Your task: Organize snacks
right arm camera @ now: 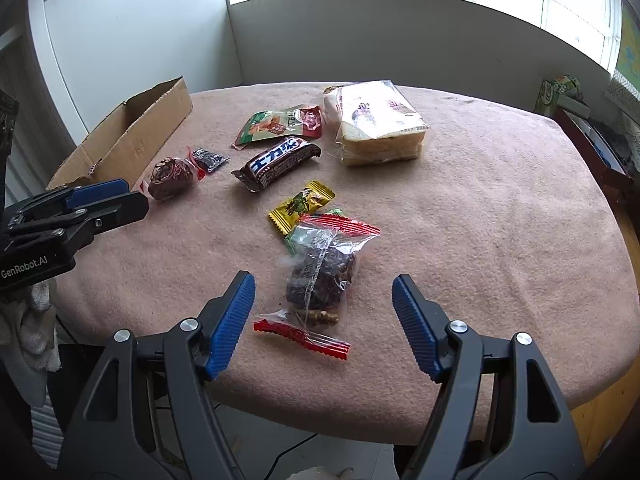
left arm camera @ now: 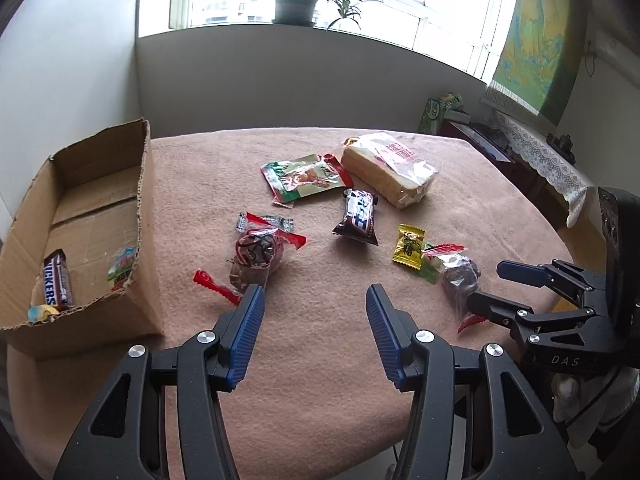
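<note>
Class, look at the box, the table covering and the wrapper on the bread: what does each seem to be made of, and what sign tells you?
Box: brown corrugated cardboard, matt; the torn rim shows fluting.
Table covering: pinkish cloth, probably a fleece or felt blanket; fuzzy, no shine.
Bread wrapper: thin clear plastic film, glossy; the slices show through, and it creases and glints.

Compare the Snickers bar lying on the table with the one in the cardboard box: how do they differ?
The Snickers bar on the table lies loose on the pink cloth among other snacks, its label in Chinese characters. The Snickers bar in the box rests on the floor of the cardboard box, its label in Latin letters. The table bar sits between both tools' views; the boxed one shows only in the left wrist view. Both have dark brown wrappers.
</note>
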The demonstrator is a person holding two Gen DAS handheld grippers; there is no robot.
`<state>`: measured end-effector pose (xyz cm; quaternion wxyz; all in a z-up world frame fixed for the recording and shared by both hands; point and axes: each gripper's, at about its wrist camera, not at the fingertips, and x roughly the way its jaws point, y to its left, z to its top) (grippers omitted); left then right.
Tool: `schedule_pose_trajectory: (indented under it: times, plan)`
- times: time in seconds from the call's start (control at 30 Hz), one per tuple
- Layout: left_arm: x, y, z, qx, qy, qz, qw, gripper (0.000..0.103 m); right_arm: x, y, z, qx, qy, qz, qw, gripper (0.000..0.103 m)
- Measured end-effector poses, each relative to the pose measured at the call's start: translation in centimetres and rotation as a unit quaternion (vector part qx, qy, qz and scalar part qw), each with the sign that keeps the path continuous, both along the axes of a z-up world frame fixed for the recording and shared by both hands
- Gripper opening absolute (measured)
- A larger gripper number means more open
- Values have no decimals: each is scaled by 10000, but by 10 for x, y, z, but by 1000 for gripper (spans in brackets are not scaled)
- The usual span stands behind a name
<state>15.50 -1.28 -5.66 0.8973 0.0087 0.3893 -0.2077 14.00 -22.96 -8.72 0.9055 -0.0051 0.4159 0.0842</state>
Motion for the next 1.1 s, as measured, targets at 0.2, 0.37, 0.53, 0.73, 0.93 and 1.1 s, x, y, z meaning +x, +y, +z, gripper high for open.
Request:
schedule_pose_trajectory:
  times: [0.2,0.37,0.53,0.73,0.93,1.1]
  plan:
    - [30,-30,-4,62,71,-144,9999,52,6,1,-5,-62,19,39,10000,74]
    - [54,-49,-14,20,286,-218,9994,52,8,-2,-5,-11,29,70,10000,74]
    - [70,-61,-23,35,427,-196,9989,52,12,-3,-7,59,95,116,9999,74]
    - [83,-68,-31,129,523,-179,9984,52,15,-2,-10,-6,155,120,9998,74]
    - [87,-71,-33,198,563,-231,9980,40,16,-3,-13,9,235,154,9996,56]
    - [87,-76,-33,257,556,-264,9978,28,15,-8,-11,82,248,117,9996,46]
